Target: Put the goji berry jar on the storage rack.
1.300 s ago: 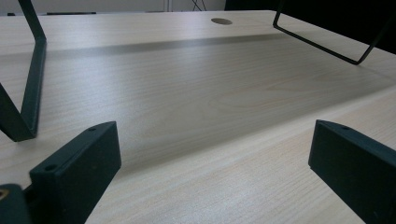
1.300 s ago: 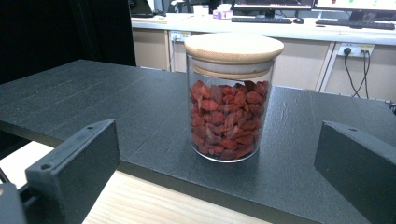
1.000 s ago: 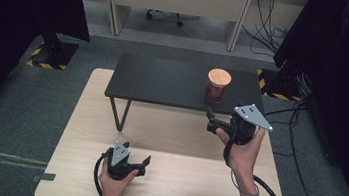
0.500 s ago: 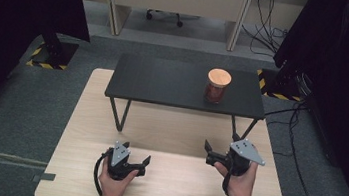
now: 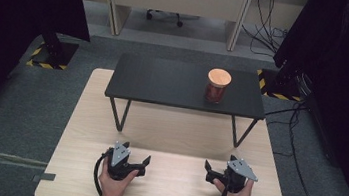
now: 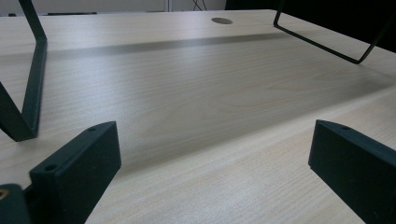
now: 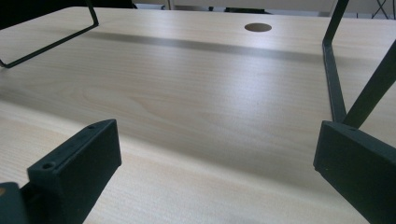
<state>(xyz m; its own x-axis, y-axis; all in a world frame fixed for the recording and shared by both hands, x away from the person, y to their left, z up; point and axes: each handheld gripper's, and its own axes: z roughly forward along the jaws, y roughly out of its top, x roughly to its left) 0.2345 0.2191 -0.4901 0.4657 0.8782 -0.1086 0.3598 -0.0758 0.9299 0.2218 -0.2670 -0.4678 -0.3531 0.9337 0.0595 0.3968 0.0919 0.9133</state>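
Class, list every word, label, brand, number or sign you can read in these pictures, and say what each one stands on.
None can be read.
Jar: dark side, any label too small to tell.
Hazard stripes on the floor: yellow and black, no words.
Gripper plates: grey, no lettering.

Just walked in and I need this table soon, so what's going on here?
A person holds a two-jaw gripper in each hand, both low over the near edge of the light wooden table. The left gripper and right gripper are open and hold nothing. The dark red jar with a round wooden lid stands alone on the small black raised shelf farther back, untouched.
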